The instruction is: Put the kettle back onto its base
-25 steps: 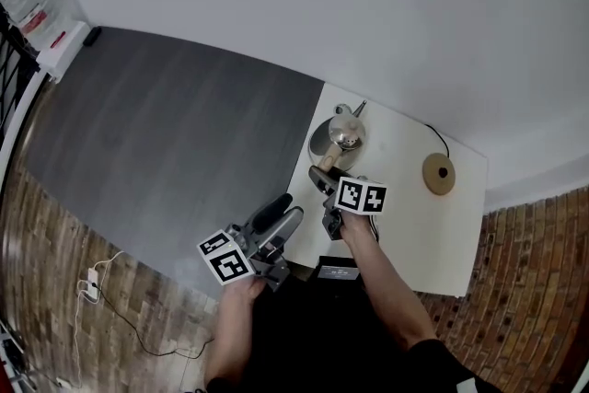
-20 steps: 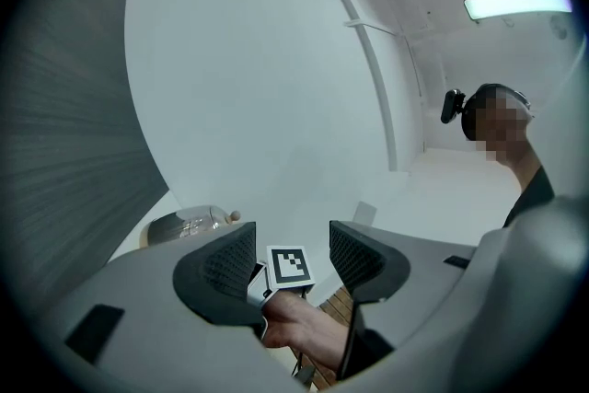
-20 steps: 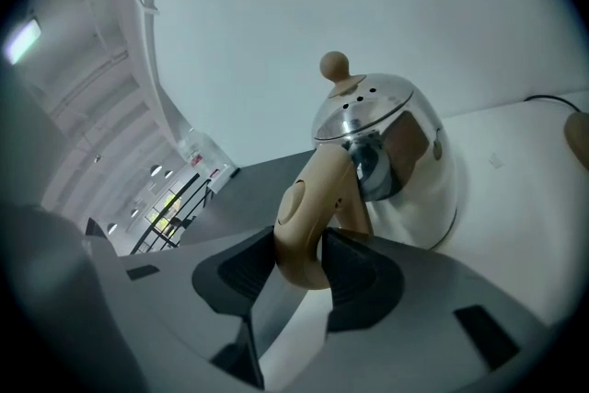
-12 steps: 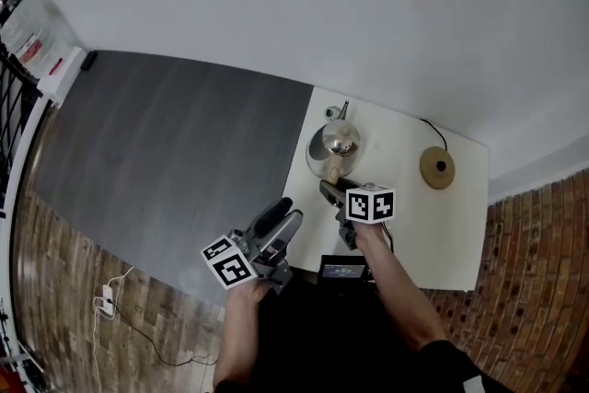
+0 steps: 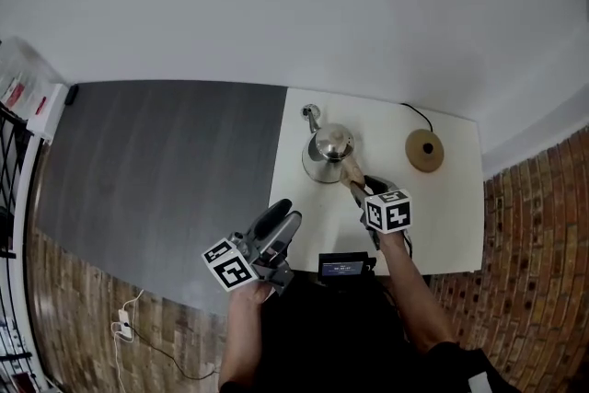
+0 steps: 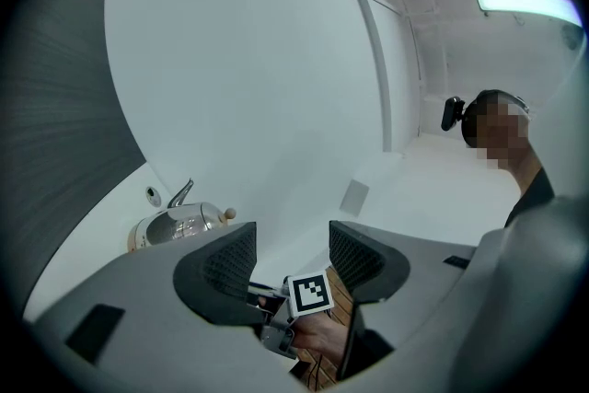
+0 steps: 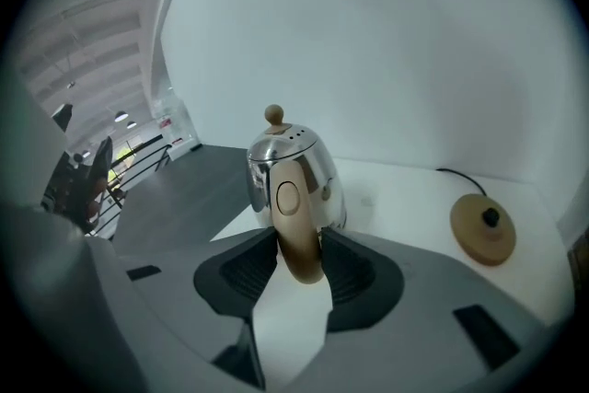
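A shiny steel kettle [image 5: 329, 152] with a tan knob and tan handle [image 5: 351, 170] stands on the white table [image 5: 442, 225], spout toward the wall. Its round tan base [image 5: 425, 150] lies apart to the right with its cord behind. My right gripper [image 5: 357, 186] reaches in from the near right. In the right gripper view the jaws are closing, and the pads [image 7: 345, 267] sit against both sides of the handle [image 7: 294, 225], with the base [image 7: 482, 230] at the right. My left gripper [image 5: 281, 221] hangs open and empty off the table's left edge. The left gripper view has the kettle [image 6: 175, 224] at far left.
A small black device [image 5: 342, 267] sits at the table's near edge. A black cord [image 5: 416, 113] runs from the base toward the white wall. Dark grey floor lies left of the table, brick-patterned floor near and right.
My right gripper swung round to the kettle's near right side and its jaws narrowed onto the handle. The left gripper shifted a little. The head view has turned.
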`<state>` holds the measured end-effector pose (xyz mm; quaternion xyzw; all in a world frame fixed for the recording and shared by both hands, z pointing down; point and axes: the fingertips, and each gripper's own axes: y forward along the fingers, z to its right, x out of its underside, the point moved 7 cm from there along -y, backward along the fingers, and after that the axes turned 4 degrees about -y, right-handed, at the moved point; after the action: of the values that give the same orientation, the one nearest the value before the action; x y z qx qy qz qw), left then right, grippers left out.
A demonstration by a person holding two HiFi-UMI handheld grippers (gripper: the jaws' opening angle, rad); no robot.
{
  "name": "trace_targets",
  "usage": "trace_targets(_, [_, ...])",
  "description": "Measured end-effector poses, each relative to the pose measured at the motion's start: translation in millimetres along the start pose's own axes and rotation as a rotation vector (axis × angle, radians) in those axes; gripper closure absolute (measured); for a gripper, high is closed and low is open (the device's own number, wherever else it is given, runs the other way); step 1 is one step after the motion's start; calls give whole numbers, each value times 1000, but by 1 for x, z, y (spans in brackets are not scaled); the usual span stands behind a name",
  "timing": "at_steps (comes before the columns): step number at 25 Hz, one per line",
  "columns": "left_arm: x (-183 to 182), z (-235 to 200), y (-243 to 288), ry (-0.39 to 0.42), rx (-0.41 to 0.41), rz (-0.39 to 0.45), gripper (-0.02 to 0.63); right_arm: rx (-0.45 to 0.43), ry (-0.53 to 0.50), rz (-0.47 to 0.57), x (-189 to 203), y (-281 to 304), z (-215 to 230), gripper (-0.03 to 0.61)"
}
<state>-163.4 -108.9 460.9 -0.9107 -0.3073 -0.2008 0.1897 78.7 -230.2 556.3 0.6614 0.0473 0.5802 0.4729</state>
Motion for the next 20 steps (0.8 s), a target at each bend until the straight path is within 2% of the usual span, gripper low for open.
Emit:
trace_targets(2, [0,0,1,2,0,-6,368,32,-42,32,-3,-2,4,430])
trace_targets(9, [-1,5,0,18,-10,-10,368,38,-231,107,-27,16,-3,428])
trace_targets(20, [-3,8,-7,34,-47,-3,368,-67,-355,163,-32,30,0,425])
